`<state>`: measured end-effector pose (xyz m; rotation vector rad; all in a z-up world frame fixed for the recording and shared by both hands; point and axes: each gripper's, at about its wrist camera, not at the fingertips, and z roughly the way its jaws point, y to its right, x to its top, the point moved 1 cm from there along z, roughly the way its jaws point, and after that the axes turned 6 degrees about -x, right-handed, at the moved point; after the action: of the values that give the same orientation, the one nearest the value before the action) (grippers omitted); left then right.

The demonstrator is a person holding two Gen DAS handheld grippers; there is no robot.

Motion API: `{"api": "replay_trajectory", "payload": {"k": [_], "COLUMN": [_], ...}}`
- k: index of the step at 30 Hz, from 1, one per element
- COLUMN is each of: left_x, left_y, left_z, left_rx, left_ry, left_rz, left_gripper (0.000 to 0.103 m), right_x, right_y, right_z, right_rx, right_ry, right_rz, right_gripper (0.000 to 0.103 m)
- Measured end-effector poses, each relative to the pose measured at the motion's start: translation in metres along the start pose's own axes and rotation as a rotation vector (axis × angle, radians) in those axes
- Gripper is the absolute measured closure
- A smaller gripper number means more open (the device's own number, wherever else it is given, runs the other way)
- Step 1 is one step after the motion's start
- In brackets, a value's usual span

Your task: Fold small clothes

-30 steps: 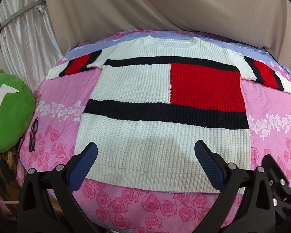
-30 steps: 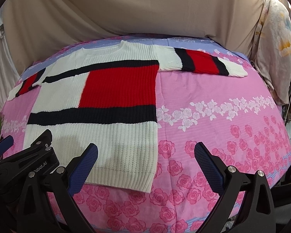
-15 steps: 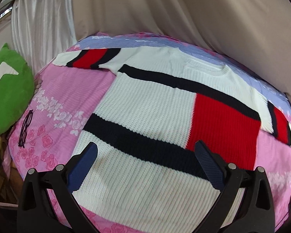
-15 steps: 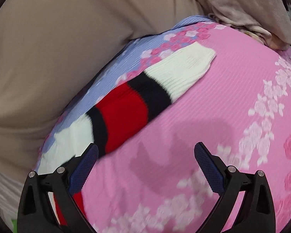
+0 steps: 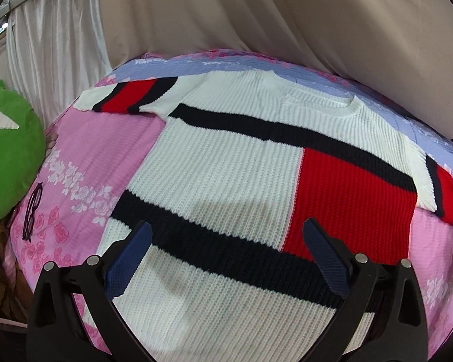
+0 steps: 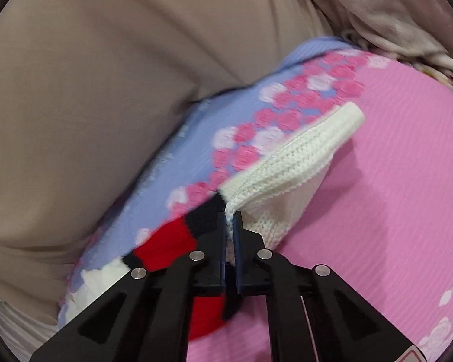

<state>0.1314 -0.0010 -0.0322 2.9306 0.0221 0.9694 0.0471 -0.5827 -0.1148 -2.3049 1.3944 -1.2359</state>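
A knitted sweater (image 5: 232,175), white with black bands and a red block, lies flat on the pink bed, both sleeves spread out. My left gripper (image 5: 223,259) hovers open over its lower half, nothing between the blue pads. In the right wrist view my right gripper (image 6: 230,223) is shut on the sweater's right sleeve (image 6: 290,163), pinching the knit where the white cuff meets the black stripe. The cuff stands lifted and folded above the bedspread. The right gripper itself is outside the left wrist view.
The bed has a pink floral bedspread (image 5: 84,163) with a lilac band at the far edge. A green cushion (image 5: 9,157) and dark-framed glasses (image 5: 31,211) sit at the left. Beige drapes (image 6: 105,75) hang behind the bed, with bundled cloth (image 6: 392,15) at the top right.
My right gripper swung from the hem to the right sleeve, closed on it and raised the cuff. My left gripper shifted over the sweater's body and rolled, staying open.
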Motion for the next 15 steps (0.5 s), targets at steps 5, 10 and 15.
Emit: {"api": "replay_trajectory", "payload": {"k": [5,10,15], "left_x": [0.021,0.045,0.073], "left_y": [-0.005,-0.021,-0.034], "left_z": [0.001,-0.001,0.024], "left_rx": [-0.028,-0.104,-0.213], "left_ry": [0.032,0.066,0.027], "left_rz": [-0.019,-0.090,-0.151], "left_gripper": [0.005,0.005,0.005], "right_x": [-0.032,-0.157,-0.249], "right_y": [-0.171,-0.320,-0.338], "right_z": [-0.053,-0.059,-0.034], "right_rx": [0.316,0.576,0.481], "right_ry": [0.029,-0.171,-0.243], "right_rz": [-0.337,-0.635,-0.771], "right_gripper": [0.097,0.090,0.071]}}
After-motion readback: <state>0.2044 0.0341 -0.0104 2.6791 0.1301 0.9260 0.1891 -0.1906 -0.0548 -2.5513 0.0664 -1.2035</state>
